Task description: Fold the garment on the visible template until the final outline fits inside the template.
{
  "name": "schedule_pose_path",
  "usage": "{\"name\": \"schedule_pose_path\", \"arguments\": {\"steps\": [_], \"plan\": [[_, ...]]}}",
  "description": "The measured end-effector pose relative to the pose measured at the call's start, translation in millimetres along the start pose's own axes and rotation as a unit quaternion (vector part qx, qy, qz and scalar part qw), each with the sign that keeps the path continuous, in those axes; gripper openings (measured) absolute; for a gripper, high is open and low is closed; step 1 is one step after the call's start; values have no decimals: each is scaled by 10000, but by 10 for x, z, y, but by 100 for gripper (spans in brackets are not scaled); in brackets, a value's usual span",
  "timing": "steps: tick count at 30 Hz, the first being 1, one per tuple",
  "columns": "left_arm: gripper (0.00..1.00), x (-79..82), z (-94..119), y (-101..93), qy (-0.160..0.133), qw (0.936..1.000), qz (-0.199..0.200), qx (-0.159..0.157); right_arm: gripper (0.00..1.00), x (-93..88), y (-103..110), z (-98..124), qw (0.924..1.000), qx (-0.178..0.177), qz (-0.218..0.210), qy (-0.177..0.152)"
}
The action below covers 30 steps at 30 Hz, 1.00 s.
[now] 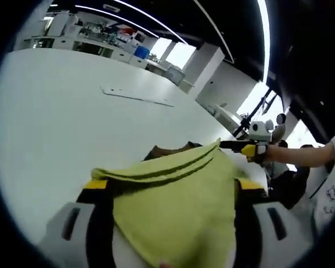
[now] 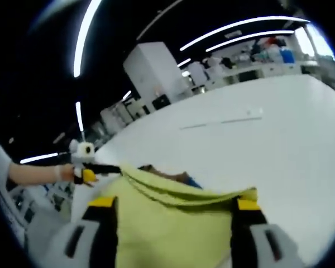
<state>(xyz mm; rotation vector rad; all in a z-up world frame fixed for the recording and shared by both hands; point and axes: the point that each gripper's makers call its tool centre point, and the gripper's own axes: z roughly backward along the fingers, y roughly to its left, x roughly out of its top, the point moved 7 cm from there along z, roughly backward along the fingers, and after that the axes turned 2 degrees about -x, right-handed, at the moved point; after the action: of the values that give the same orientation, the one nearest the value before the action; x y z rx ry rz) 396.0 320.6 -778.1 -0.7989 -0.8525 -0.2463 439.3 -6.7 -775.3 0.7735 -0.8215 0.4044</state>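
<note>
A yellow-green garment [image 1: 178,206] hangs stretched between my two grippers above the white table [image 1: 72,123]. In the left gripper view it drapes over my left gripper [image 1: 171,187] and hides the gap between its jaws. My right gripper [image 1: 248,149] comes in from the right, pinching the garment's far corner. In the right gripper view the garment [image 2: 167,223] covers my right gripper [image 2: 176,204], and my left gripper [image 2: 88,174] grips its corner at the left. The flat pale template [image 1: 137,96] lies further out on the table [image 2: 290,145], also seen as the template [image 2: 223,120].
A brown piece of cloth [image 1: 167,149] peeks out behind the garment's upper edge, also seen as a brown and blue bit [image 2: 178,177]. A person's hand and sleeve [image 1: 301,156] hold the right gripper. Desks, shelves and white pillars stand beyond the table.
</note>
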Motion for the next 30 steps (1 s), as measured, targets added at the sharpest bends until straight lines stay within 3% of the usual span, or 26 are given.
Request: {"name": "schedule_pose_path", "arguments": {"steps": [5, 17, 23, 30], "plan": [[86, 32, -7, 59, -79, 9999, 119, -12, 82, 16, -134, -1, 9997, -73, -226, -61], [86, 33, 85, -11, -39, 10000, 44, -25, 83, -20, -52, 103, 9995, -128, -265, -131], [85, 26, 237, -116, -130, 9999, -61, 14, 83, -23, 32, 241, 9982, -72, -476, -350], [85, -86, 483, -235, -279, 9996, -8, 93, 82, -142, 77, 383, 9977, -59, -588, -328]]}}
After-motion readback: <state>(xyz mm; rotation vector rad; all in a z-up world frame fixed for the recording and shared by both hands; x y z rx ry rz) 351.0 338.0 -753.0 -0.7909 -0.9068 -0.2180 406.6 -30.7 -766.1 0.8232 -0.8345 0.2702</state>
